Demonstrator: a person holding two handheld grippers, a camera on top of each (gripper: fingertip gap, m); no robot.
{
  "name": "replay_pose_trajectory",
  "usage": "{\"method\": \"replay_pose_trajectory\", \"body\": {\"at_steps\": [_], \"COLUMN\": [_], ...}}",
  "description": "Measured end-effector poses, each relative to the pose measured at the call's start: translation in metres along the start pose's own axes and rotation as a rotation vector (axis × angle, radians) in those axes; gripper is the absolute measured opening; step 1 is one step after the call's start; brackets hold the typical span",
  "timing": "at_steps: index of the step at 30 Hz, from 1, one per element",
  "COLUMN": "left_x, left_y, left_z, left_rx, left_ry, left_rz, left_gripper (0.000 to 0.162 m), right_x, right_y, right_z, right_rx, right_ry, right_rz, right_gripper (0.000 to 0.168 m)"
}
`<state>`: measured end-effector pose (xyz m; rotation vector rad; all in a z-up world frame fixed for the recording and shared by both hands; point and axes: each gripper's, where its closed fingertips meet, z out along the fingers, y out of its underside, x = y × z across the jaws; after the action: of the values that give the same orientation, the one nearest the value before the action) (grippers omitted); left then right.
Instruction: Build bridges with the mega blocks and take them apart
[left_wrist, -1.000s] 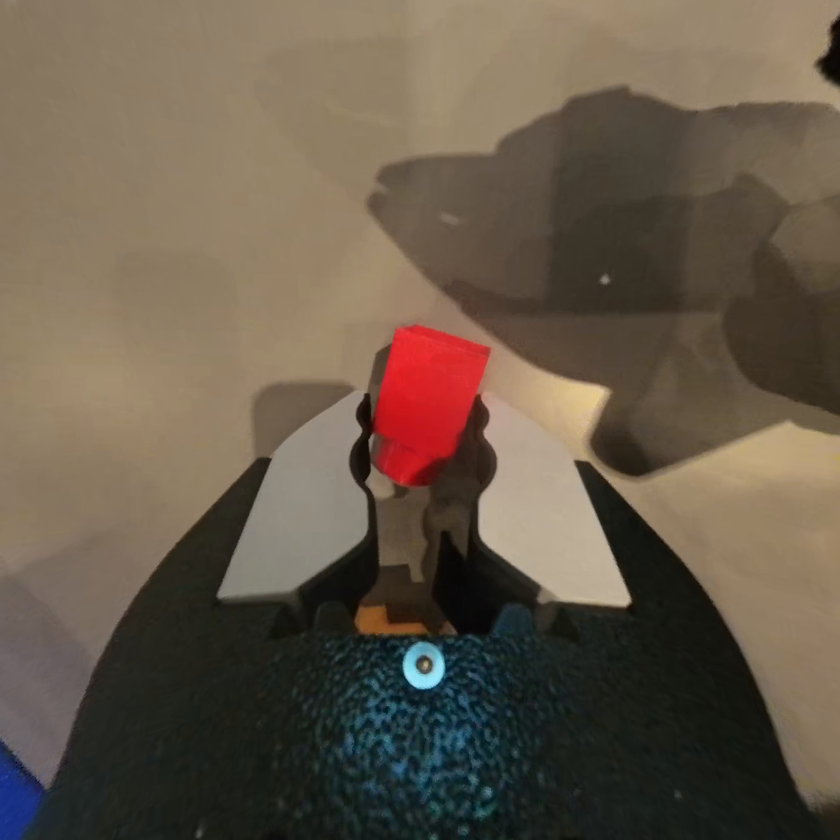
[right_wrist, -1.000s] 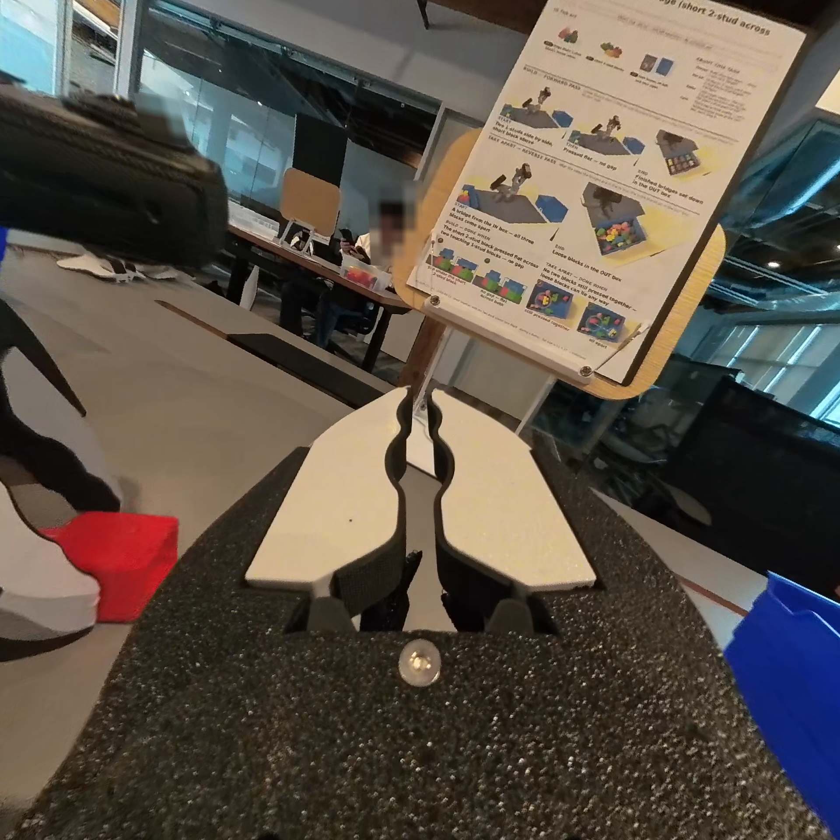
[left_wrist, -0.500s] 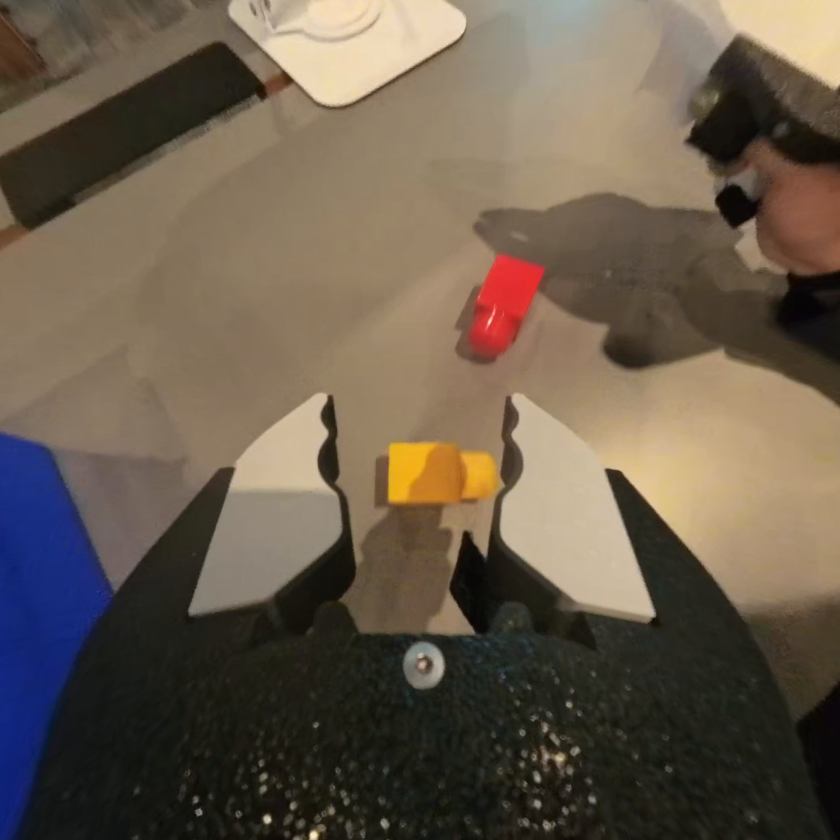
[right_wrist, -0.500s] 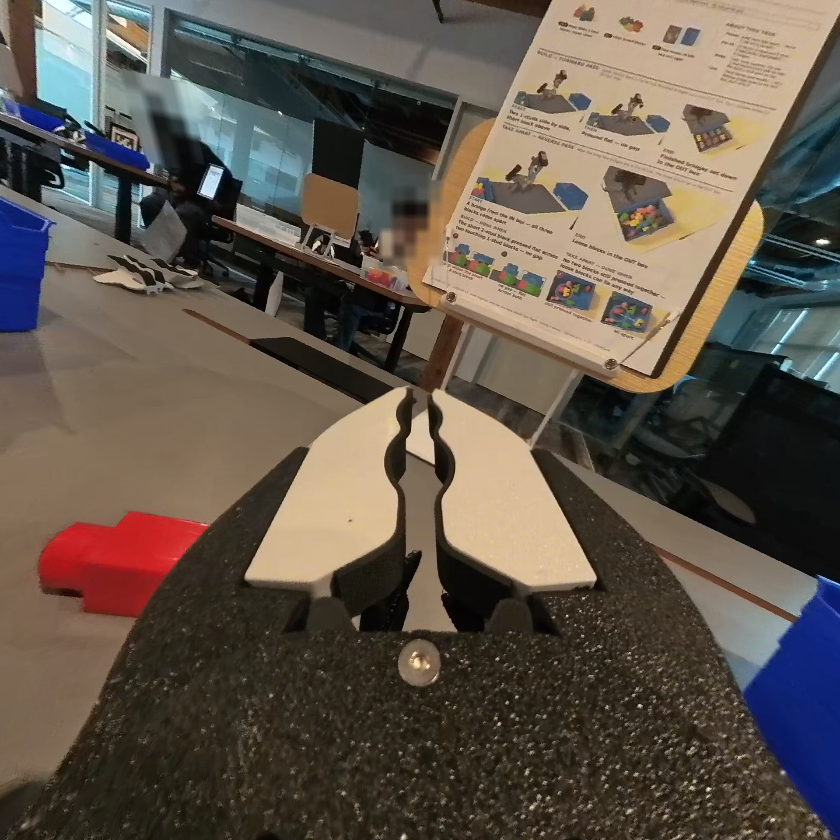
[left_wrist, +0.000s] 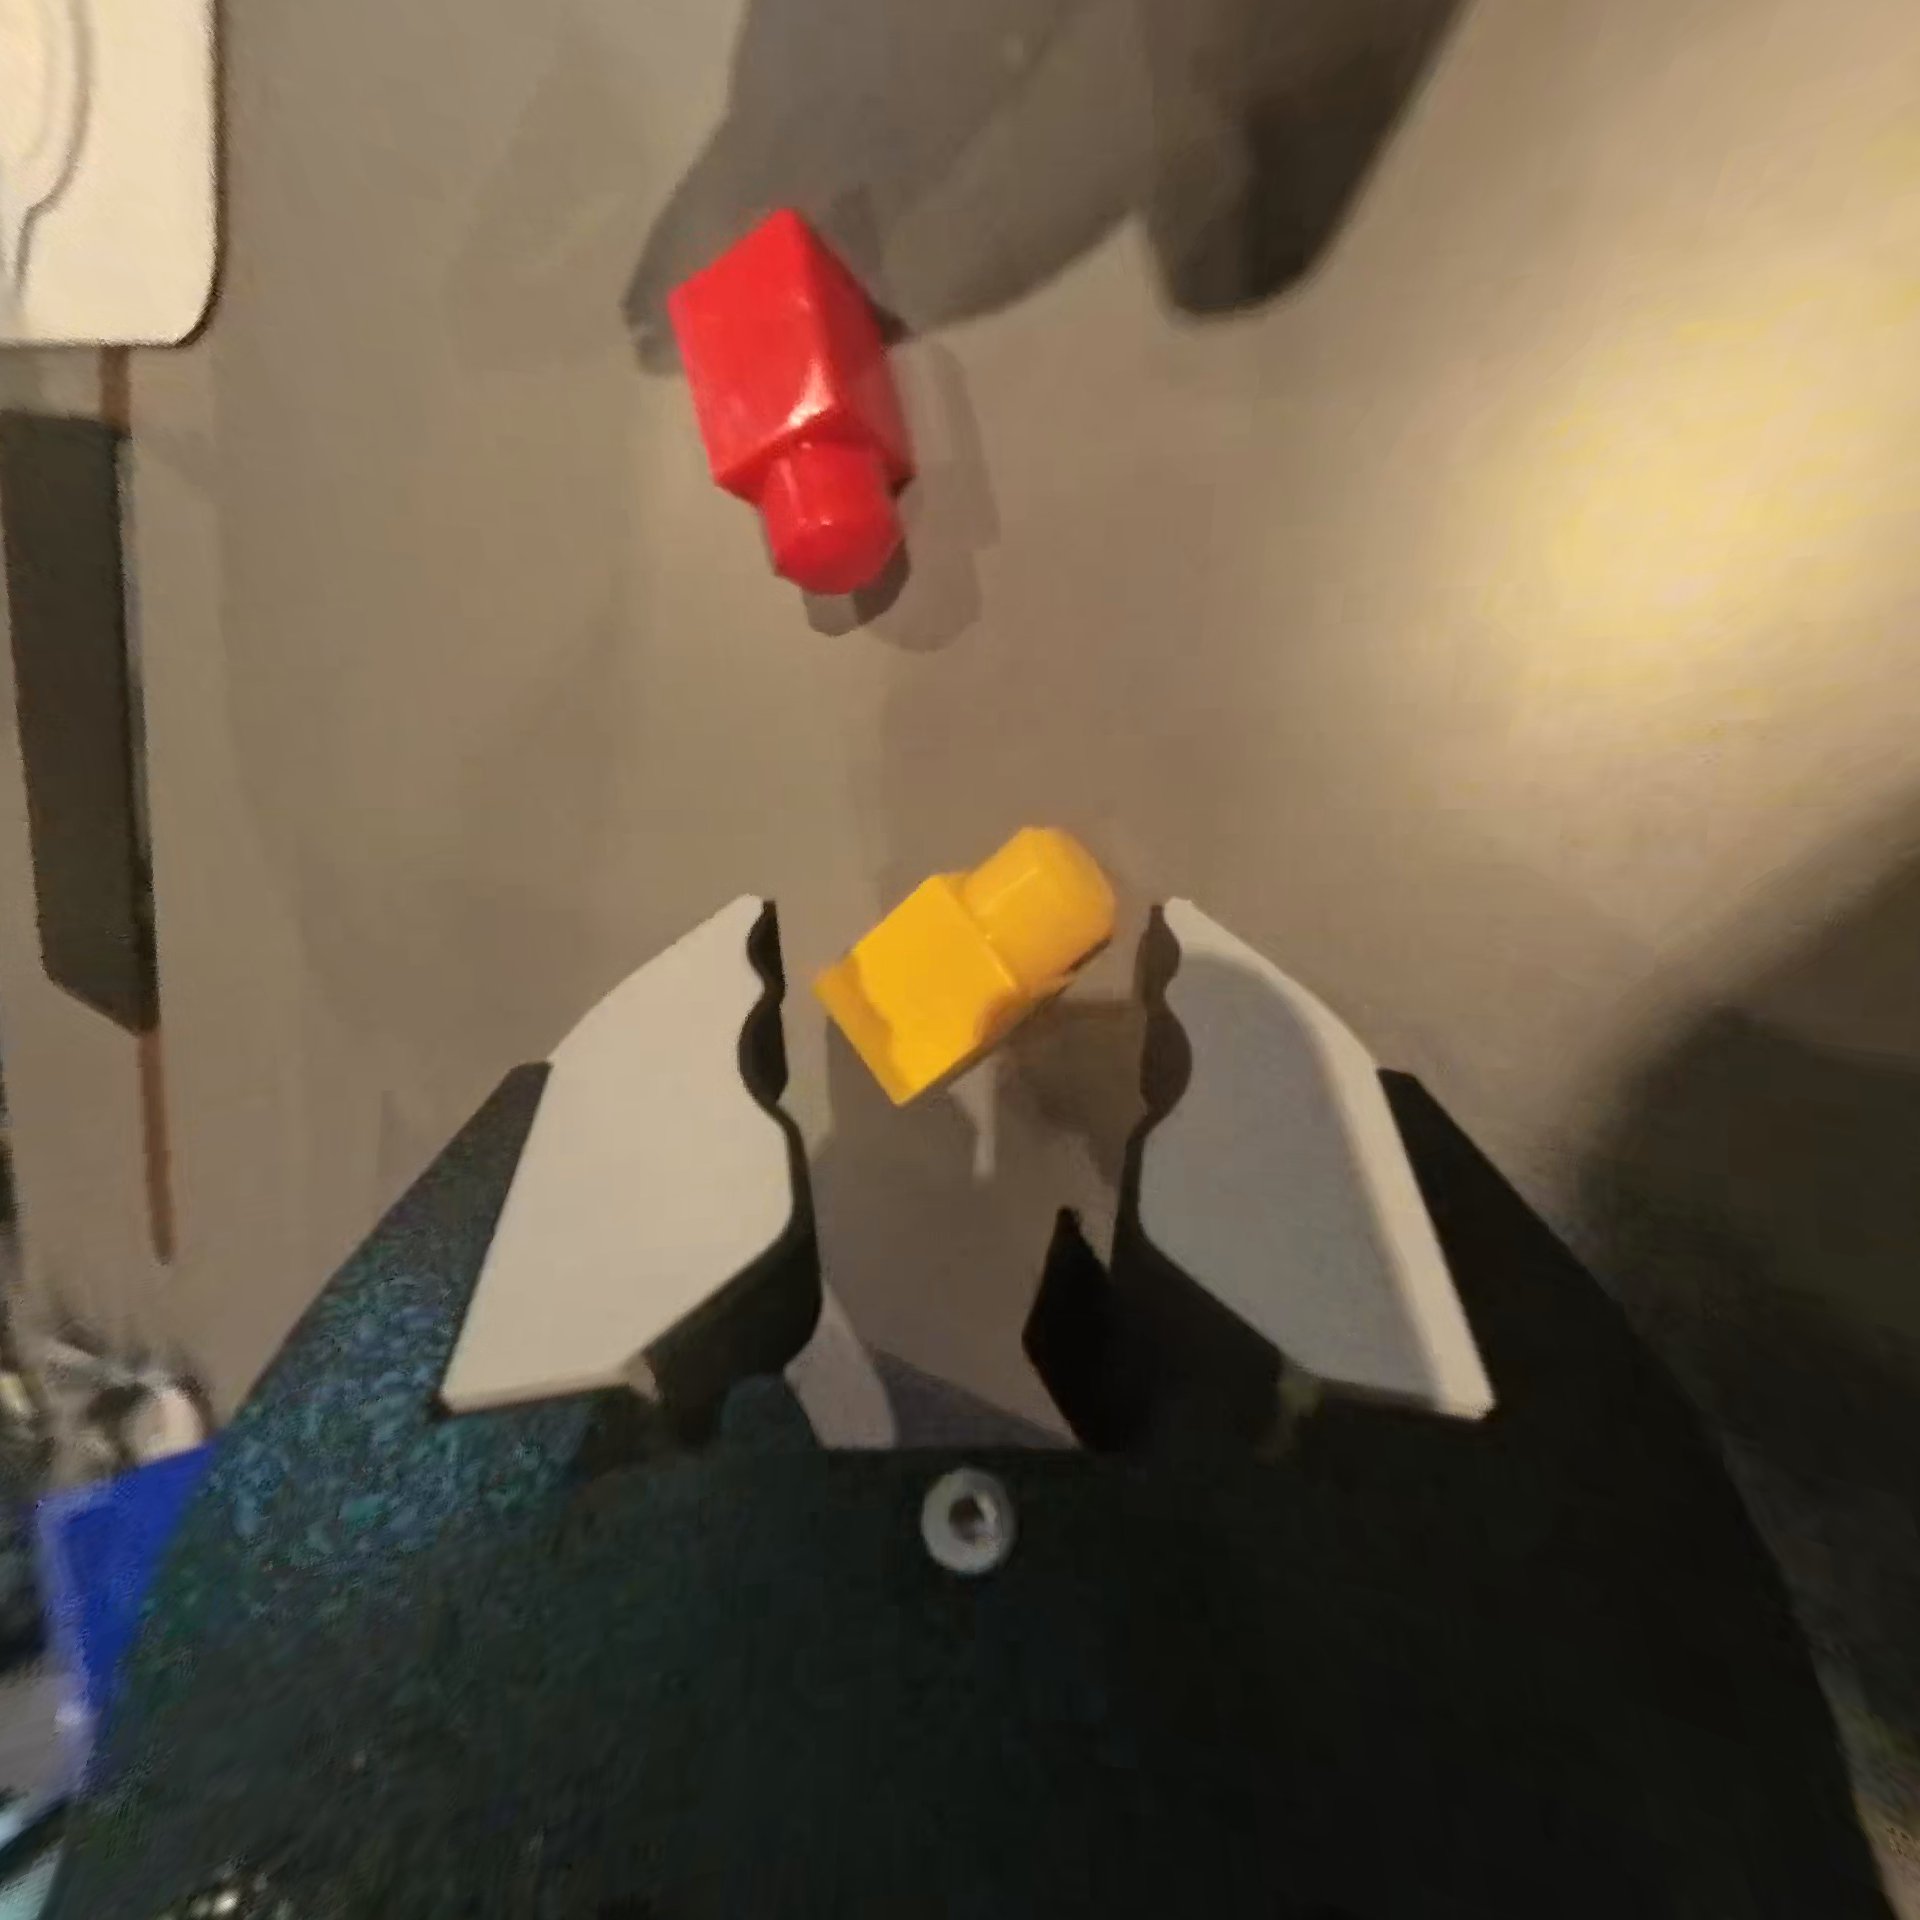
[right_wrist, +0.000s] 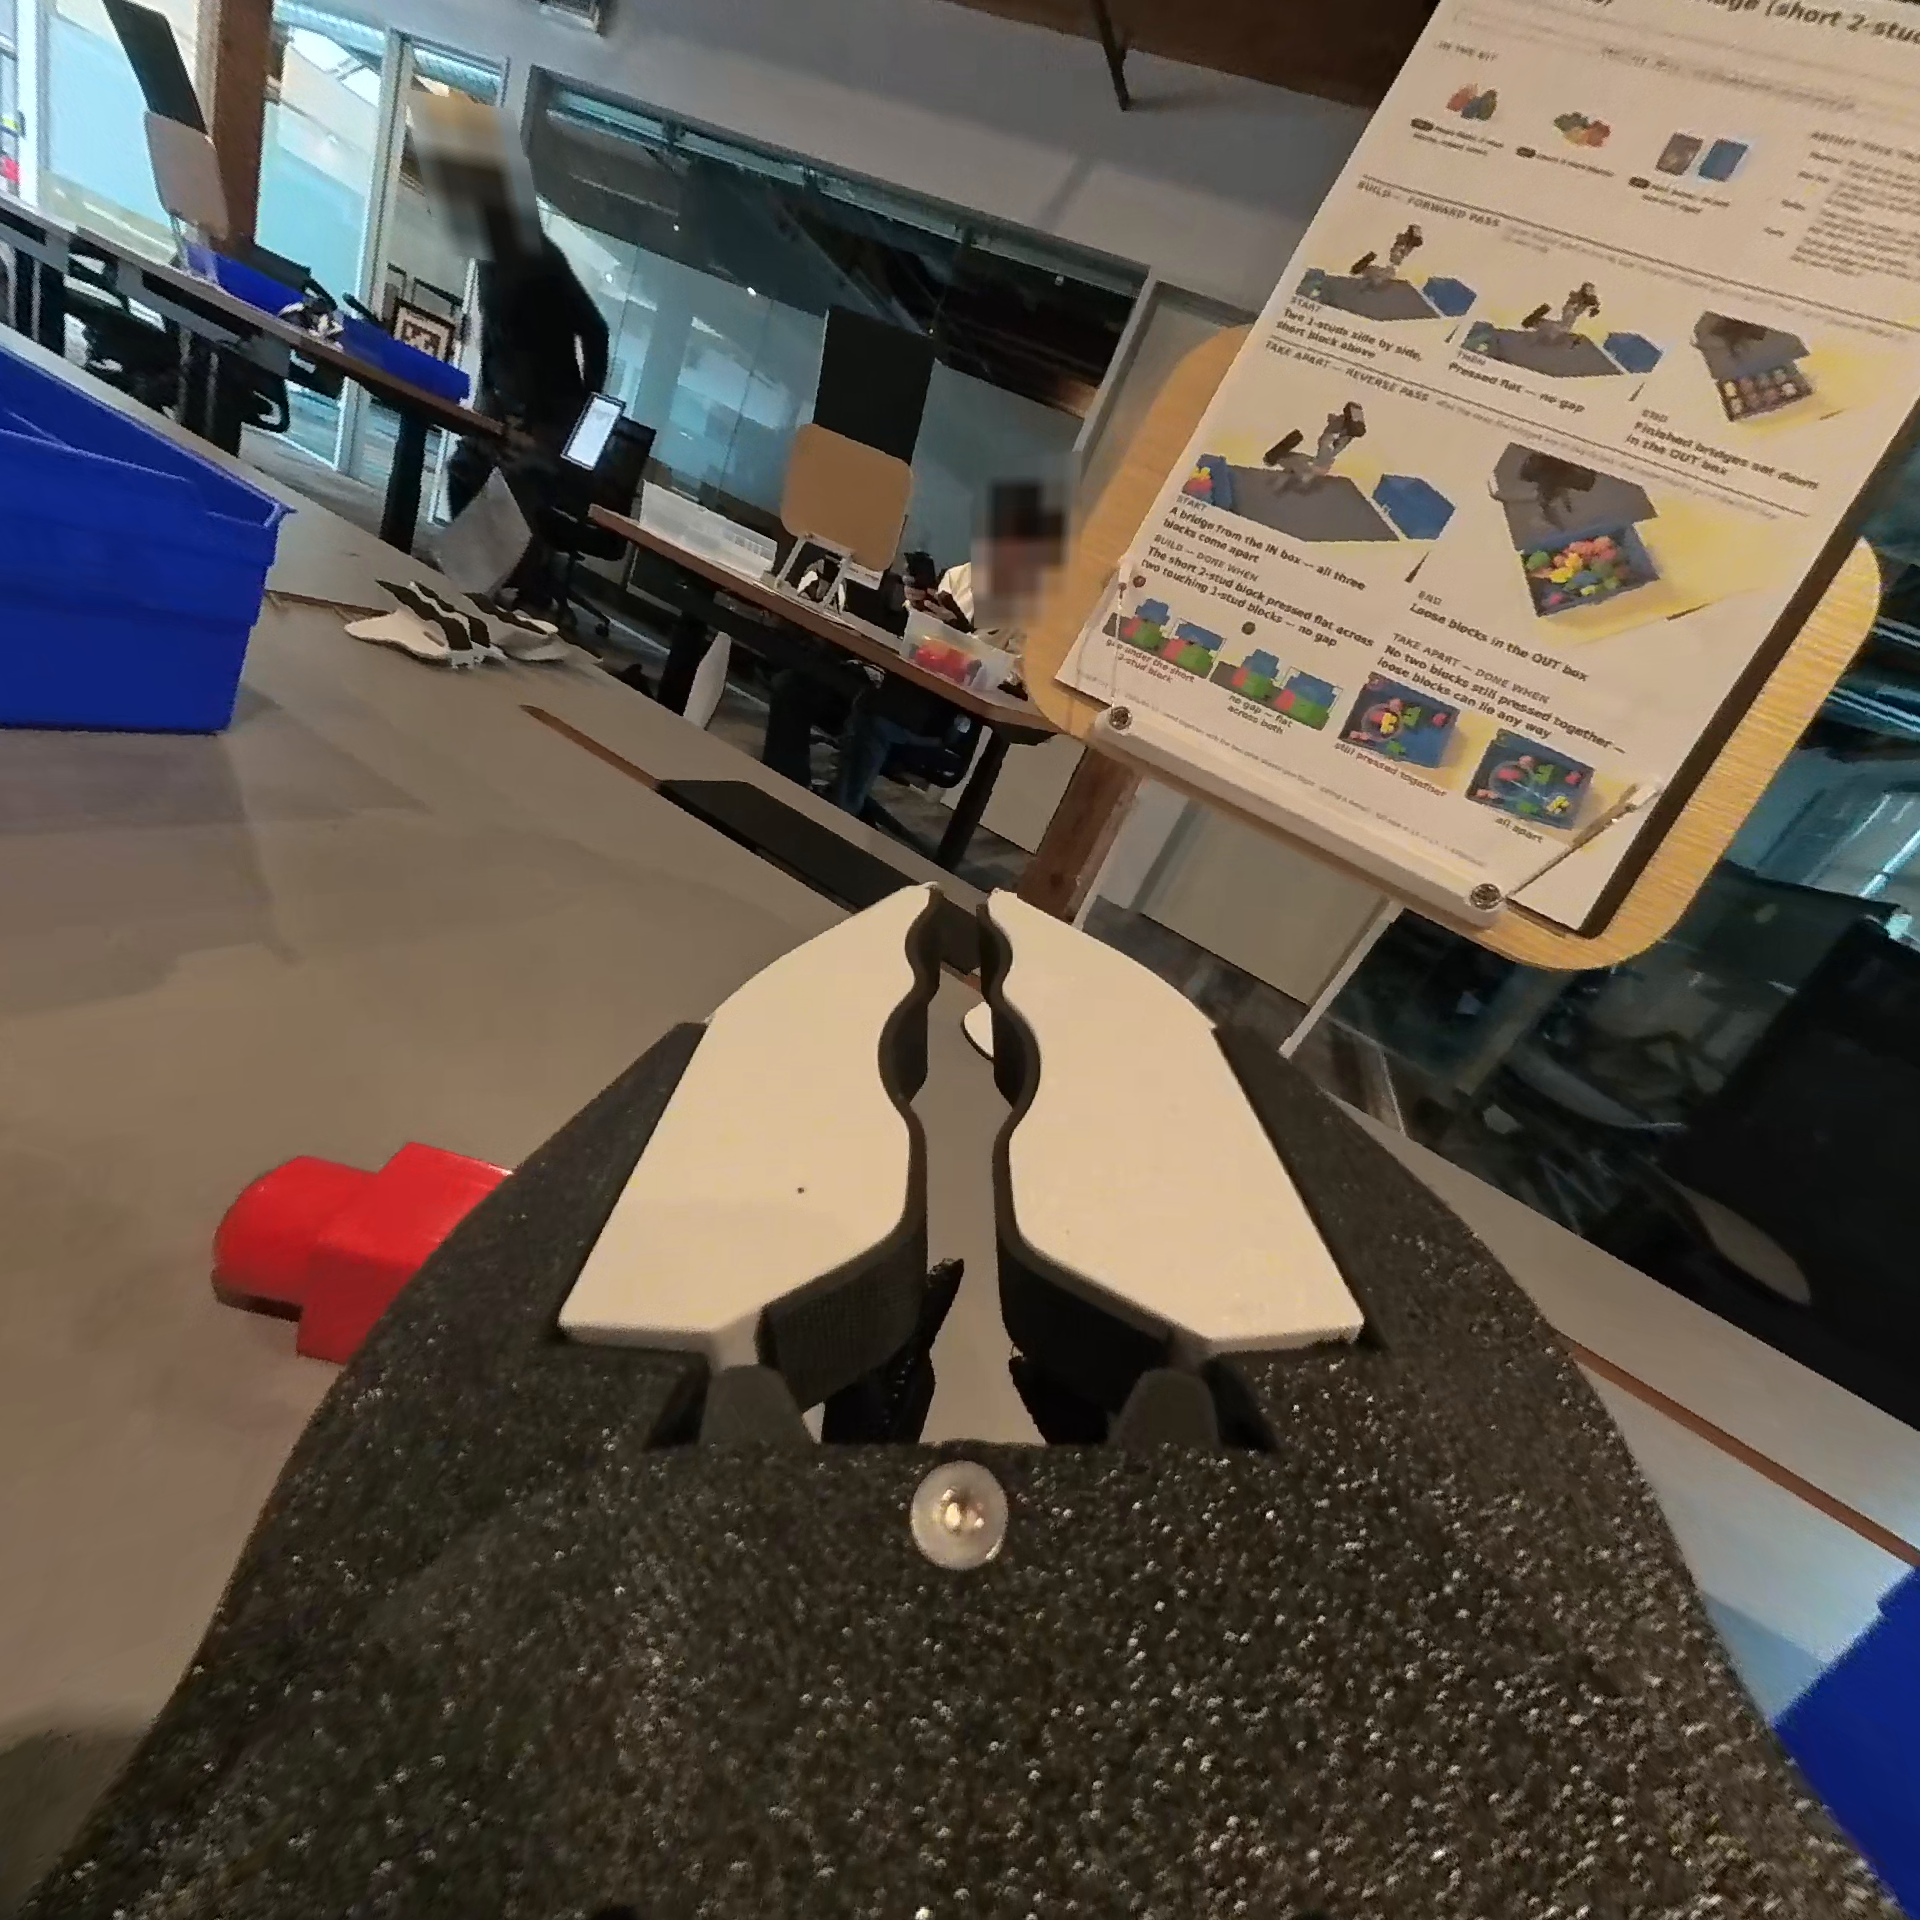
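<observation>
My left gripper (left_wrist: 961, 914) is spread wide, empty, pointing down at the grey table (left_wrist: 1455, 623). A yellow block (left_wrist: 961, 971), one stud, lies on its side between my fingertips, touching neither as far as I can tell. Beyond the yellow block, clearly apart from it, a red block (left_wrist: 795, 400) also lies on its side, its stud pointing back toward the yellow one.

My right gripper (right_wrist: 958, 920) is almost pressed together, holding nothing, low over the table with the red block just left of it.

I judge the bridge not started: both blocks are loose and unjoined, and I see no two-stud block.

Farther from the yellow block are blue bins (right_wrist: 114, 551) and an instruction board (right_wrist: 1538, 436). Nothing blocks the grasp.
</observation>
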<state>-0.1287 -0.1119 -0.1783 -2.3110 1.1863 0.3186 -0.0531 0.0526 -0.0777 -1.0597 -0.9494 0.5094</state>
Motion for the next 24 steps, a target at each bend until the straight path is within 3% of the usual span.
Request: {"method": "replay_pose_trajectory", "body": {"at_steps": [7,10,13,15,20,24], "left_x": [-0.006,-0.01,-0.013,-0.017,-0.036,-0.041], "left_y": [0.02,0.025,0.03,0.03,0.018,0.016], "left_z": [0.008,0.011,0.012,0.011,0.004,0.0], "left_rx": [-0.232,-0.284,-0.327,-0.334,-0.23,-0.154], "left_ry": [0.084,0.096,0.079,0.048,-0.112,-0.179], "left_rz": [0.26,0.3,0.326,0.323,0.198,0.075], "left_gripper": [0.071,0.062,0.041,0.035,0.0,0.0], "right_x": [0.006,0.009,0.01,0.011,0.01,0.009], "right_y": [0.001,0.001,0.002,0.001,-0.001,0.0], "right_z": [0.0,-0.001,-0.001,-0.001,-0.001,-0.001], "right_rx": [-0.002,0.0,0.0,0.002,0.007,0.002], "right_ry": [0.009,0.012,0.013,0.014,0.011,0.006], "right_rz": [0.047,0.076,0.093,0.097,0.095,0.096], "right_gripper": [0.006,0.006,0.006,0.006,0.006,0.006]}}
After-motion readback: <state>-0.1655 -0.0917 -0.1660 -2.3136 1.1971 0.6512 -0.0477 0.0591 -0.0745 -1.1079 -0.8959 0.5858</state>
